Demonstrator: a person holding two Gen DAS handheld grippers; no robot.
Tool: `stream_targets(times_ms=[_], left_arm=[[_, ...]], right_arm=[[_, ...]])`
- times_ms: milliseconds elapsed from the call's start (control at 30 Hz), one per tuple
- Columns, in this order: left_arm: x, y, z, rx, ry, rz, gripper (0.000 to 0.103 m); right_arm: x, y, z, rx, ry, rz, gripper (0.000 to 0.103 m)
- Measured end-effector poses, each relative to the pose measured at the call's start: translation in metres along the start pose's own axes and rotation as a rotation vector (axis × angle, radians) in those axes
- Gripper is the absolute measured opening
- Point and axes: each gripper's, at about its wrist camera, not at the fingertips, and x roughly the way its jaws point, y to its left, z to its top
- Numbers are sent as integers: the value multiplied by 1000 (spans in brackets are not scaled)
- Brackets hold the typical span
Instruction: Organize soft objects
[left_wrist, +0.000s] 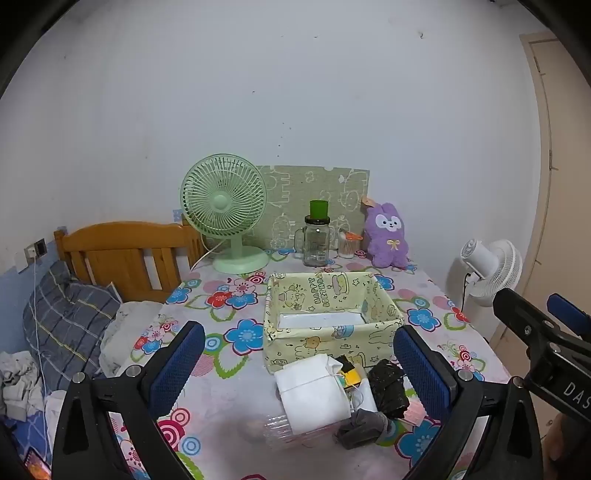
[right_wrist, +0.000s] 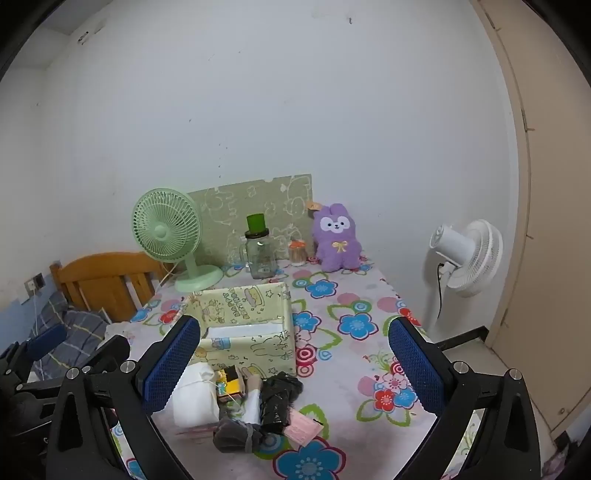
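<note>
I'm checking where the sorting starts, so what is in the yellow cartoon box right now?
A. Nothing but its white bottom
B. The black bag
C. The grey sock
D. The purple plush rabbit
A: the box shows only its bare white bottom, while the soft things lie in front of it.

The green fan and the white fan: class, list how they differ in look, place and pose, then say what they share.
1. Colour: the green fan is pale green; the white fan is white.
2. Place: the green fan stands on the floral table; the white fan stands beside the table, by the door.
3. Pose: the green fan faces the cameras; the white fan shows its motor housing and back.
Shared: round wire grilles, both upright.
</note>
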Motion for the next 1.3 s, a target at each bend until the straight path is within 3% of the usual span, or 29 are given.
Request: stream_targets(times_ms=[300,700,1300], left_arm=[[4,4,3,-9,-4,16,103],[22,8,-2,-10,29,6,103],[24,8,1,-5,26,3,103]], right_arm=[[2,2,1,-35,-5,-33,103],[19,7,-1,-59,46,-24,103],[24,9,0,-64,47,-24,103]])
